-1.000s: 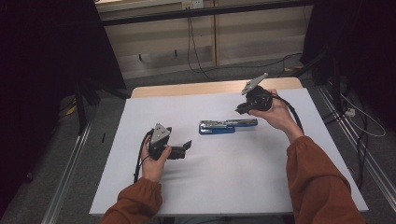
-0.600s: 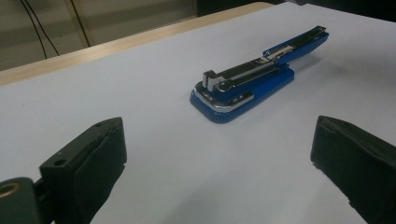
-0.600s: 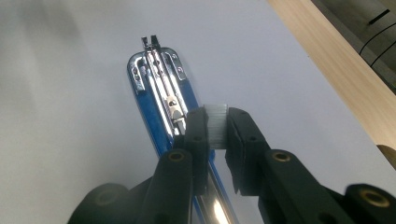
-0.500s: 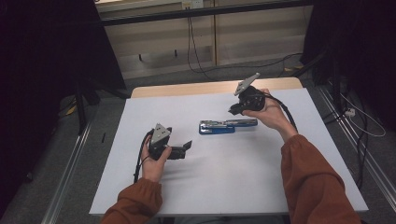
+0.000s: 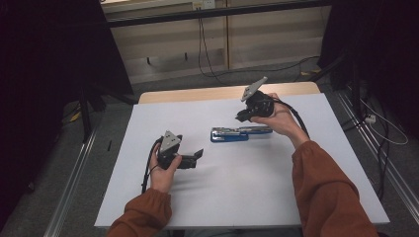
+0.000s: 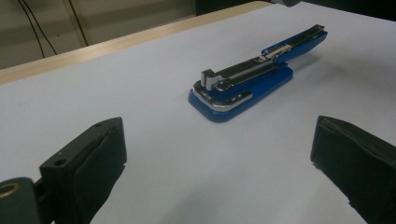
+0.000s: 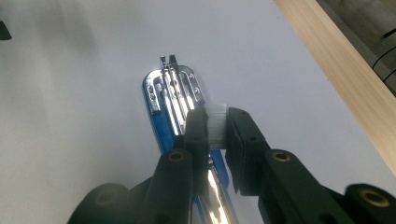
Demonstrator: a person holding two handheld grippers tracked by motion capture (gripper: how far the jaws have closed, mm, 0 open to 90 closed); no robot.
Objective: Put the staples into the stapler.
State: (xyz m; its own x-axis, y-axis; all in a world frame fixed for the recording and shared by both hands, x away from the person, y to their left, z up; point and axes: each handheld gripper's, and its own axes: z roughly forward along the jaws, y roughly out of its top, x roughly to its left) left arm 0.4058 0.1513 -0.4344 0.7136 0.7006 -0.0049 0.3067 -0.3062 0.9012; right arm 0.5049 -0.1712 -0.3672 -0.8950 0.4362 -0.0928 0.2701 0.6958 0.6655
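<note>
one stapler [image 5: 236,134] | under right hand-held gripper [image 7: 215,126] — clenched on staple strip [image 7: 216,122] | left hand-held gripper [image 6: 219,158] — released

Glossy blue plastic stapler [image 6: 243,86] — shiny chrome metal top, matt white table [image 5: 247,192], pale wood edge [image 5: 197,94]

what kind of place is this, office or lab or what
Most likely a lab or recording workspace, not an ordinary office. A white-covered table holds just a blue stapler, cables trail over the grey floor behind it, and metal rails run along both sides.
</note>
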